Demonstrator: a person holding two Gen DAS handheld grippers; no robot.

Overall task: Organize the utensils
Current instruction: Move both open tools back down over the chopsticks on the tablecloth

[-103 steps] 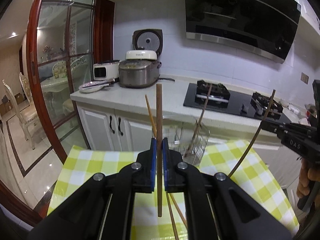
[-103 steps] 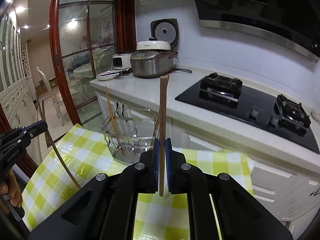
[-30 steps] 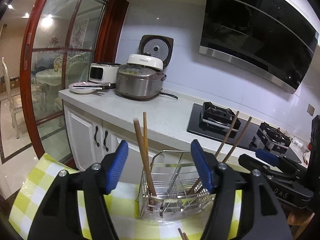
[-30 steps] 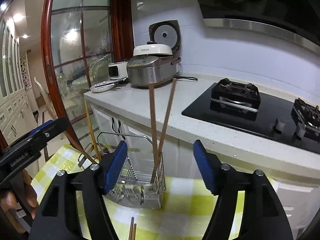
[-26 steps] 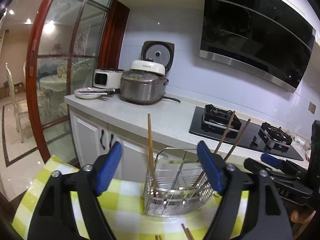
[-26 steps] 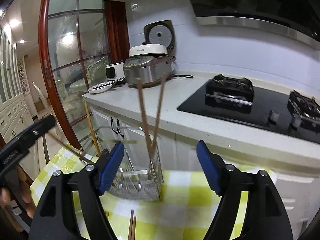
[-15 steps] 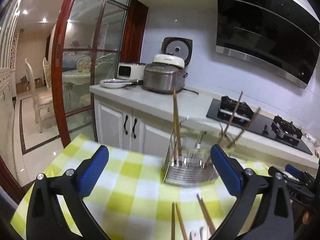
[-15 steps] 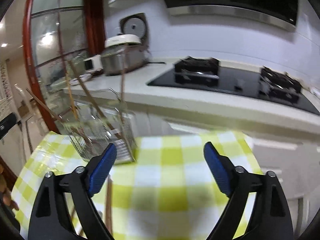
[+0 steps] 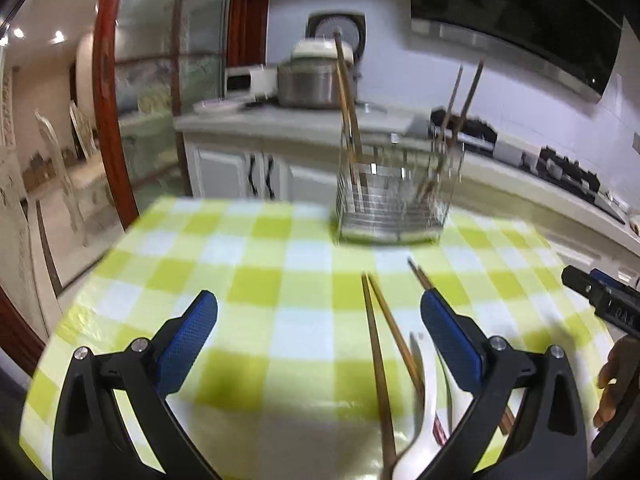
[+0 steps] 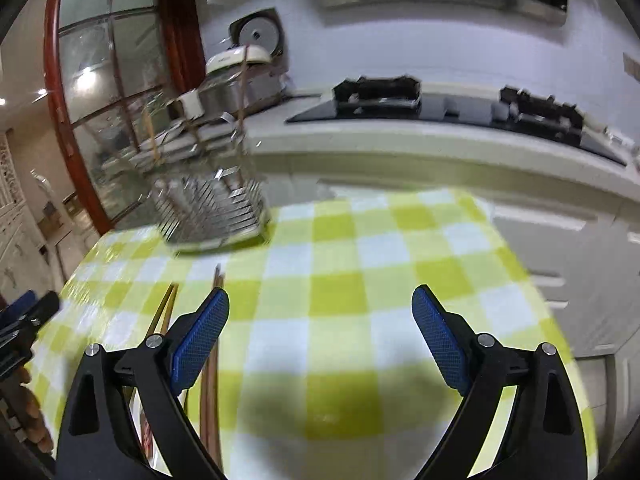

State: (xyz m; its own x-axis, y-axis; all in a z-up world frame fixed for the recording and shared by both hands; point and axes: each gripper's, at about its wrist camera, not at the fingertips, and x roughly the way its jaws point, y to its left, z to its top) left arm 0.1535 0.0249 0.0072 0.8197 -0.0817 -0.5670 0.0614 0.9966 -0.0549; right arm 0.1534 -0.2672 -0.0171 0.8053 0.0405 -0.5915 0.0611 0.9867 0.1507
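Table under a yellow-and-white checked cloth point(image 9: 256, 280) – wire utensil rack point(image 9: 394, 208) standing at its far edge, loose chopsticks point(image 9: 376, 344) and white spoons point(image 9: 424, 420) lying nearer

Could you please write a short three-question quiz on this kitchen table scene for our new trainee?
1. True or false: the left tongs are shut on a chopstick.
2. Where do the upright chopsticks stand? A) wire rack B) rice cooker C) stove
3. Fill in: beside the loose chopsticks on the checked tablecloth lies a white ____.

Key: 1 false, both the left and right tongs are open and empty; 2 A; 3 spoon.
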